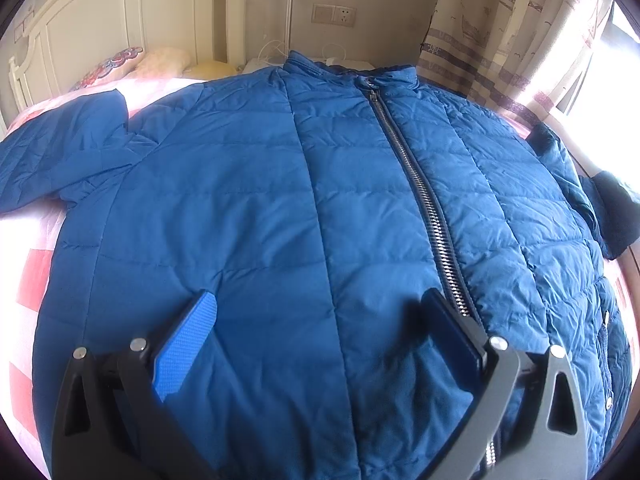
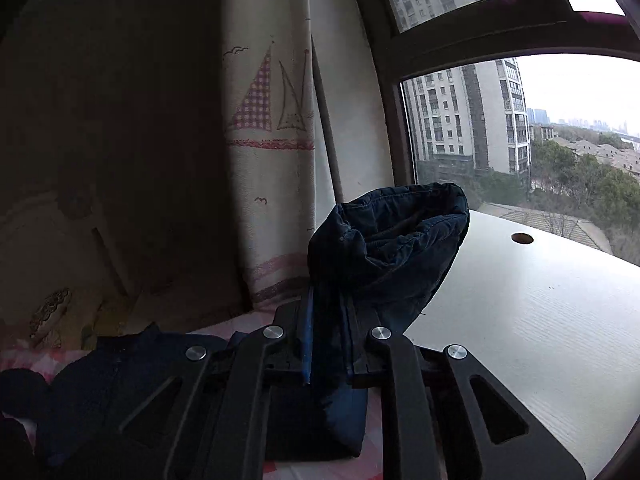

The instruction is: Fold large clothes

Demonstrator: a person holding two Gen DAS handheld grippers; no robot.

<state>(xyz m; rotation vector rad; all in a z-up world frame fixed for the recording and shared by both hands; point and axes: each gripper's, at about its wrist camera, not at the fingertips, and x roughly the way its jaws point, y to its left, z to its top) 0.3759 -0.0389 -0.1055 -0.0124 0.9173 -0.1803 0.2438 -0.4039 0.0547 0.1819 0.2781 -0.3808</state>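
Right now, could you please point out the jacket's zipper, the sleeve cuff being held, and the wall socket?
zipper [image 1: 424, 196], left wrist view, middle of the teeth.
sleeve cuff [image 2: 396, 240], right wrist view, bunched fabric above the pinch.
wall socket [image 1: 345, 15], left wrist view, plate centre.

A big blue puffy jacket [image 1: 280, 200] lies flat on the pink bed [image 1: 28, 264], zipped up — its zipper [image 1: 420, 200] runs down the middle. The left gripper [image 1: 320, 312] sits over the jacket's bottom part, jaws wide apart, touching nothing. One sleeve [image 1: 52, 148] sticks out left.
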